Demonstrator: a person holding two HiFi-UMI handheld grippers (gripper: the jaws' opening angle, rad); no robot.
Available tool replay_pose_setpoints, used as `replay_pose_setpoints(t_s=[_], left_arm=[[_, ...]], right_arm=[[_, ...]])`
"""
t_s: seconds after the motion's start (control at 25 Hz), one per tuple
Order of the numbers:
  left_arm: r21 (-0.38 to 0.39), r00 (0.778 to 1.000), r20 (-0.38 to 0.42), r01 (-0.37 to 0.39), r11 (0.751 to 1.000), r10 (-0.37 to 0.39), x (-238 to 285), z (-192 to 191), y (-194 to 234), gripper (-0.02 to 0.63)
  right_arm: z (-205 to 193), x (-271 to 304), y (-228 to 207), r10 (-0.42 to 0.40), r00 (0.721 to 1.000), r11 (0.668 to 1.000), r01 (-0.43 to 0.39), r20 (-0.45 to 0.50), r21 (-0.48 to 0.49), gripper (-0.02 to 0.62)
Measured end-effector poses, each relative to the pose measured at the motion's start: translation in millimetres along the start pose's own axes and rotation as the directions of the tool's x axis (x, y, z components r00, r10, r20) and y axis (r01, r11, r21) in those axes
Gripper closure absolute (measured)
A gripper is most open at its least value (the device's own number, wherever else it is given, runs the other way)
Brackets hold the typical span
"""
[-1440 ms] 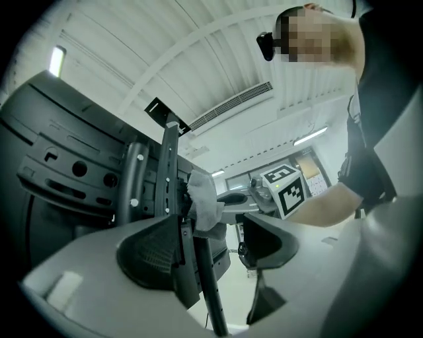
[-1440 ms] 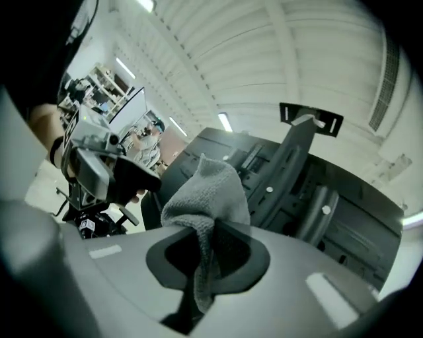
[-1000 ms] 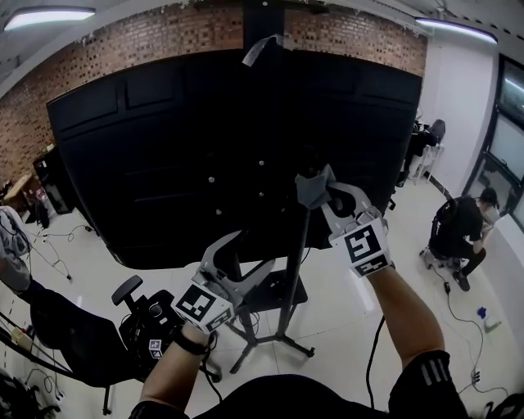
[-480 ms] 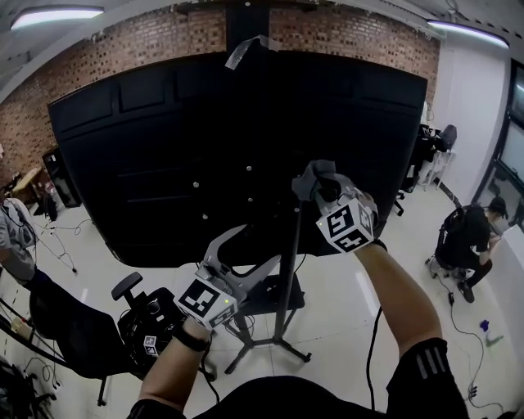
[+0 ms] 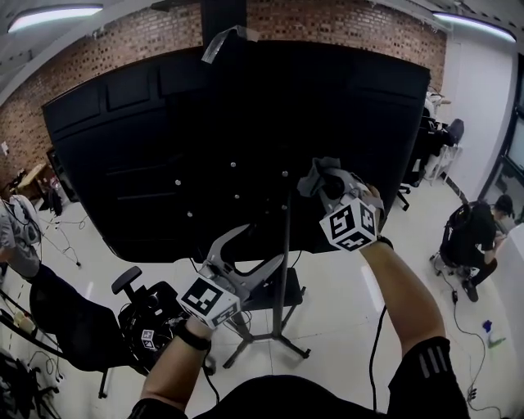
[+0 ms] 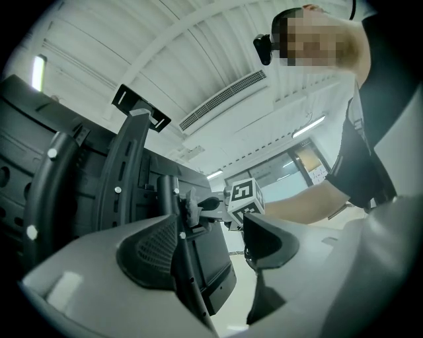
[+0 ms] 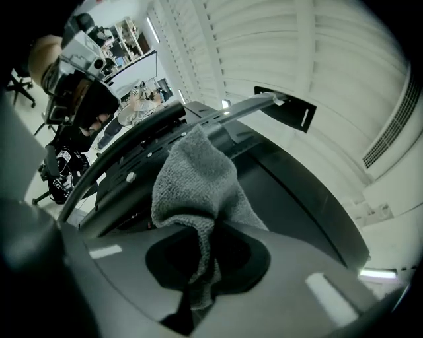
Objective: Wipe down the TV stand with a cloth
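In the head view, one black metal TV stand stood at the centre. Its single pole rose to one large black television, seen from the back. Two grippers were up. The left gripper lay at 8 o'clock of the pole with its jaws reaching toward it. The right gripper was at 2 o'clock of the pole, just beside its upper part, with one grey towelling cloth bunched at its tip. Two ceiling strip lights showed at 11 and 1 o'clock. Two other people were in the room: a seated person at 3 o'clock and a standing person at 9 o'clock. One black office chair sat at 8 o'clock.

The left gripper view showed what the head view could not. The left gripper had its jaws standing wide apart, and the stand's pole ran between them, close by the jaw at 9 o'clock. Whether that jaw touched the pole could not be told. Beyond, at 12 o'clock of the jaws, one marker cube of the other gripper was visible.

The right gripper view showed the right gripper clamped tight on the cloth. A fold was pinched between its jaws, and the rest bulged out at 12 o'clock against the stand's dark bracket.
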State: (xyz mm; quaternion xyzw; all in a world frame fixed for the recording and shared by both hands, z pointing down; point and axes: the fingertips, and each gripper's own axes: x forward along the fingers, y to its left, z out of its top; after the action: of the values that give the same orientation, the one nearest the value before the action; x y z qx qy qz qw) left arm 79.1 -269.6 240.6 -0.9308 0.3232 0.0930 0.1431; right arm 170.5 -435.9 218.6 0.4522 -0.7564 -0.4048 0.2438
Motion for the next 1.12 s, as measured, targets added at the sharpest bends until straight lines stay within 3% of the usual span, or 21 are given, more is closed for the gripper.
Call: replay_pose_setpoints(t_s=[0.48, 0.76, 0.92, 1.12], left_arm=[[-0.021, 0.999, -0.015, 0.042, 0.999, -0.042, 45, -23, -28, 0.27], [-0.024, 0.999, -0.034, 0.041, 0.999, -0.042, 58, -28, -42, 0.268], [-0.014, 0.999, -0.032, 0.026, 1.0, -0.026, 51, -30, -41, 0.268], [0.013, 1.0, -0.022, -0.006, 1.0, 0.007, 28, -7, -33, 0.268]], right_arm=[[-88, -35, -38, -0.047, 0.995, 0.997, 0.053, -0.093, 0.059, 0.575], [-110, -46, -46, -0.05, 0.993, 0.993, 0.061, -0.108, 0.1, 0.575], [-87, -55, -49, -0.06, 0.998, 0.989, 0.064, -0.032, 0.133, 0.575], [-16, -70, -47, -0.058, 0.991, 0.991, 0.043, 0.121, 0.128, 0.575]])
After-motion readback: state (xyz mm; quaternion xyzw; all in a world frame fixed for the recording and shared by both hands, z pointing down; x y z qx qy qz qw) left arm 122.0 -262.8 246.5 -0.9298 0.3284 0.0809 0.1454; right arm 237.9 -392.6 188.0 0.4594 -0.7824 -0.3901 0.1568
